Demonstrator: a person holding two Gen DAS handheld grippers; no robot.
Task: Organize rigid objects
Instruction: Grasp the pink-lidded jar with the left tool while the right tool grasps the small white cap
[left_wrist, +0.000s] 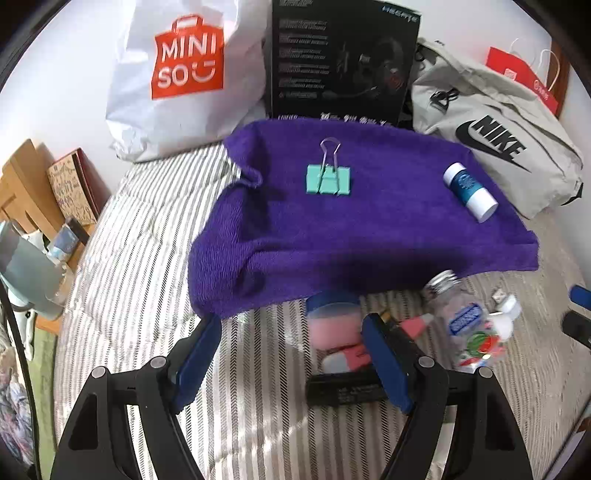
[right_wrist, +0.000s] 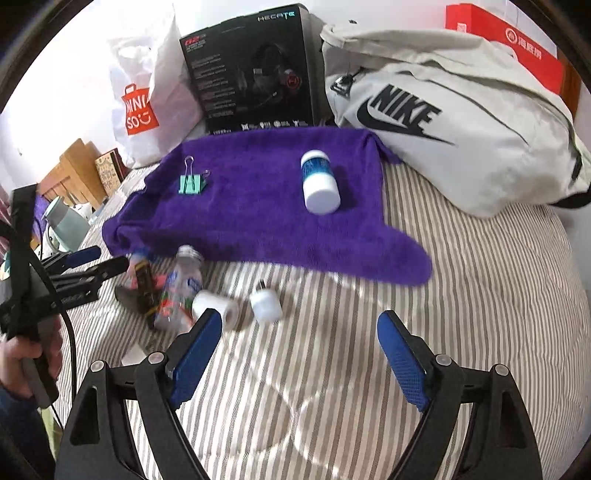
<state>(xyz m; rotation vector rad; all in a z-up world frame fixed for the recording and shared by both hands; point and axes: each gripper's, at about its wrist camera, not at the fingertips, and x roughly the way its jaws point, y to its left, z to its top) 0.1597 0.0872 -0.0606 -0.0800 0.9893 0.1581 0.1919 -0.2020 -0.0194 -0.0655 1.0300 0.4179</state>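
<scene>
A fuzzy purple towel (left_wrist: 351, 206) lies spread on a bed (right_wrist: 461, 314) covered in ribbed grey-and-white striped fabric. On the towel rest two hard things, well apart: a mint-green binder clip (left_wrist: 328, 179) with thin wire handles, and a stubby cylindrical bottle (left_wrist: 470, 192) lying on its side, white plastic with a blue label.

Just off the towel's near edge sits a loose cluster on the stripes: a clear plastic bottle (right_wrist: 181, 291) with a ribbed metal cap and colourful label, a flat black rectangular block (left_wrist: 345, 389), a pink rounded piece (left_wrist: 334, 325), a white cylinder (right_wrist: 218, 306), and a small white plug-shaped piece (right_wrist: 266, 304).

The left tongs (left_wrist: 291, 362) are spread wide and empty, their blue textured pads straddling the pink piece and black block from above; whether they touch is unclear. The right tongs (right_wrist: 299, 354) are likewise released, holding nothing, over bare striped cover near the white cylinder.

Behind the towel stand a crinkled white shopping bag (left_wrist: 177, 74), a glossy black box (left_wrist: 343, 62), and a soft grey fabric bag (right_wrist: 461, 122).
</scene>
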